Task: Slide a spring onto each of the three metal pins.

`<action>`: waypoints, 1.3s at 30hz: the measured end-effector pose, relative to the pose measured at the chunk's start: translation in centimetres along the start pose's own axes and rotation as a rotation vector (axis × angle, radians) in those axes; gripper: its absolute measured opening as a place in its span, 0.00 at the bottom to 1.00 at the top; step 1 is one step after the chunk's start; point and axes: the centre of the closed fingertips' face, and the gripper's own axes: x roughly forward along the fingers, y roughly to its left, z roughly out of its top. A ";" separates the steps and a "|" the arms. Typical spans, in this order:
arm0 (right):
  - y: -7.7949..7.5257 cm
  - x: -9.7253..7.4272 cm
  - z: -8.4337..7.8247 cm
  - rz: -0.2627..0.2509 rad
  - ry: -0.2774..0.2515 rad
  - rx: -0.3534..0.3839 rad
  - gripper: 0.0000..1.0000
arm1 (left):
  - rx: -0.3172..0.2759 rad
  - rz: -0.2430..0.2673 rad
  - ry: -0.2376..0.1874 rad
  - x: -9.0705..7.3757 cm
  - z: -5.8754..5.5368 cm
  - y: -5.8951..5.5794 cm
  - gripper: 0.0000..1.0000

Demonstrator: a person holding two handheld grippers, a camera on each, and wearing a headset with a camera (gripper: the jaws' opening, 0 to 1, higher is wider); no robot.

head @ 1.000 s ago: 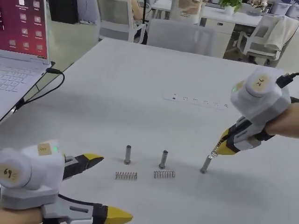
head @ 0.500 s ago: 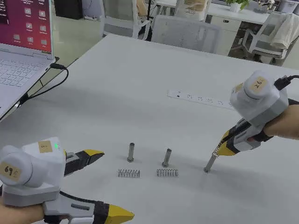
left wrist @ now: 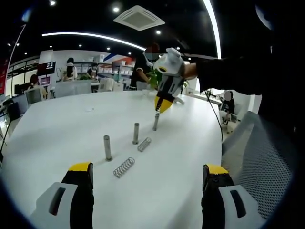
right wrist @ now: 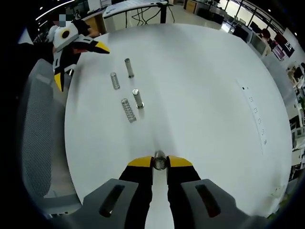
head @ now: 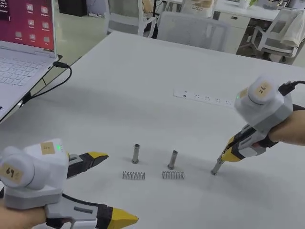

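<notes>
Springs first: one is pinched end-on between the pressed-in jaws of the right hand-held gripper [head: 228, 156]. This held spring [right wrist: 159, 162] sits right at the top of the right pin [head: 217, 167], toward the right edge of the tabletop [head: 143, 95]. Whether its first coils are over the pin's tip I cannot tell. In the head view that pin looks tilted toward the gripper, while the middle pin [head: 172, 159] and left pin [head: 136, 153] stand upright in the same row, toward the near edge. Just in front of each of those two a loose spring lies on its side, the middle spring [head: 172, 175] and the left spring [head: 133, 175], each apart from its pin. The left hand-held gripper [head: 117, 187] hovers by the near left corner, jaws spread wide and holding nothing.

The leaning pin looks like the main hazard. A push along the gripper's line rather than the pin's own axis could tip it flat or skid it across the smooth tabletop. The spring could also buckle sideways and pop out of the jaws. Too hard a pinch may squash the coils so that they snag on the pin's rim. Letting go before several coils are seated would likely let the spring fall and roll away.
</notes>
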 end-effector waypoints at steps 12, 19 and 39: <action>0.0 2.2 -0.7 0.013 0.015 0.018 0.08 | -0.002 0.000 0.003 0.1 0.0 0.0 0.92; 0.1 3.2 -1.0 0.013 0.027 0.018 0.08 | -0.003 -0.004 0.005 0.3 0.0 -0.1 0.91; 0.2 4.1 -1.2 0.024 0.029 0.045 0.10 | -0.004 -0.011 0.011 0.2 -0.1 -0.2 0.90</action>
